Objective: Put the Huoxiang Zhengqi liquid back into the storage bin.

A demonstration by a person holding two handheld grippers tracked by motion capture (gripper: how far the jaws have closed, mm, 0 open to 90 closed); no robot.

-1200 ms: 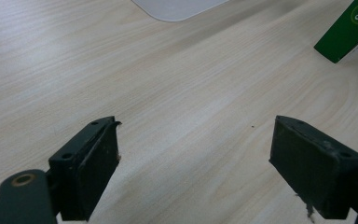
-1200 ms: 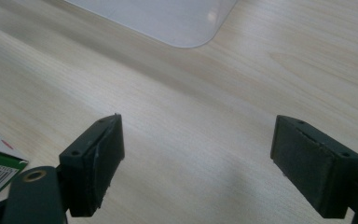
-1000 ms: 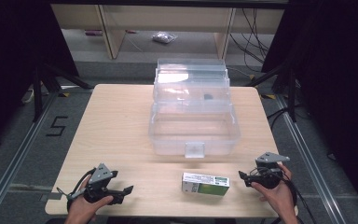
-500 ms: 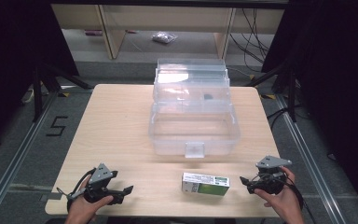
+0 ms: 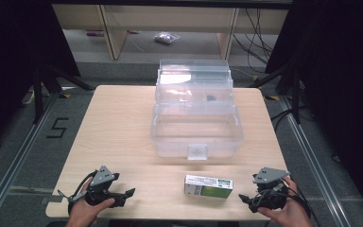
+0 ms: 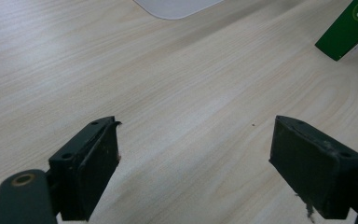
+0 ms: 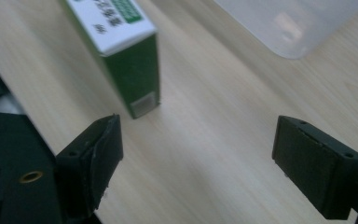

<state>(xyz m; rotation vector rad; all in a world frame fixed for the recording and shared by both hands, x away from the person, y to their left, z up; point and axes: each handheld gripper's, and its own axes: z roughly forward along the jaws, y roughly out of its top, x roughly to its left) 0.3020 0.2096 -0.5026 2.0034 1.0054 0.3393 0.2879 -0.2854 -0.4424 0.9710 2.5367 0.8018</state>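
Note:
A green and white carton (image 5: 208, 186) lies flat near the table's front edge, right of the middle. My right gripper (image 5: 246, 200) rests just right of it, open and empty, pointing at the carton's end. In the right gripper view the carton (image 7: 121, 51) lies ahead of the left jaw, outside the open gap of my right gripper (image 7: 196, 158). My left gripper (image 5: 126, 196) sits at the front left, open and empty, well apart from the carton. In the left gripper view a corner of the carton (image 6: 349, 28) shows far beyond my left gripper (image 6: 196, 154).
A clear plastic box (image 5: 196, 142) with its lid tilted back stands in the middle of the wooden table (image 5: 113, 132), its latch toward me. Its corner (image 7: 289, 23) shows in the right gripper view. Shelving and cables lie on the floor beyond.
My right gripper has drawn back toward the table's front edge, a little away from the clear box. The left gripper and the carton have stayed put.

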